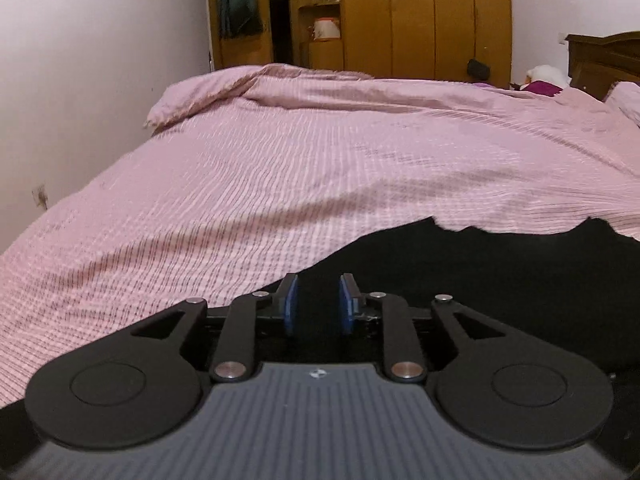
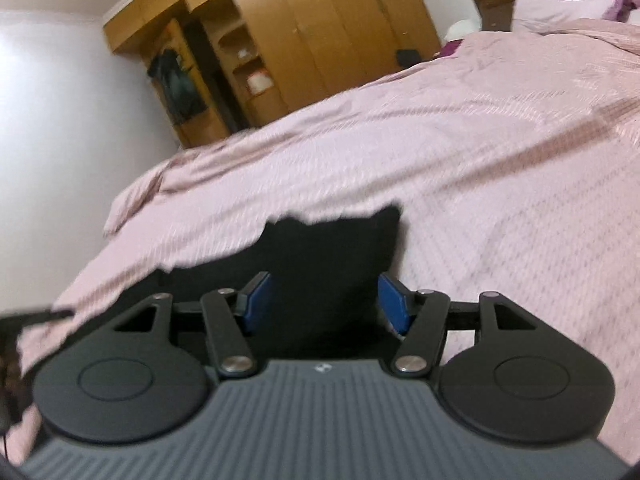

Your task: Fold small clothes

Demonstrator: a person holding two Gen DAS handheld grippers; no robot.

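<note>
Left claw (image 1: 318, 302): blue pads a narrow gap apart, released, nothing visibly pinched. Black garment (image 1: 480, 264) lies on the pink bedspread (image 1: 280, 168), under and ahead of the pads, spreading off to the right.

Right claw (image 2: 326, 304): pads wide apart, released. Garment (image 2: 332, 256) lies between and ahead of them, its far edge ragged against the bedspread (image 2: 480, 152). View blurred. Wardrobe (image 2: 320, 32) behind.

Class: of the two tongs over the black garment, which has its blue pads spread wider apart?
The right tongs: their pads stand far apart over the black garment; the left tongs show only a narrow gap.
</note>
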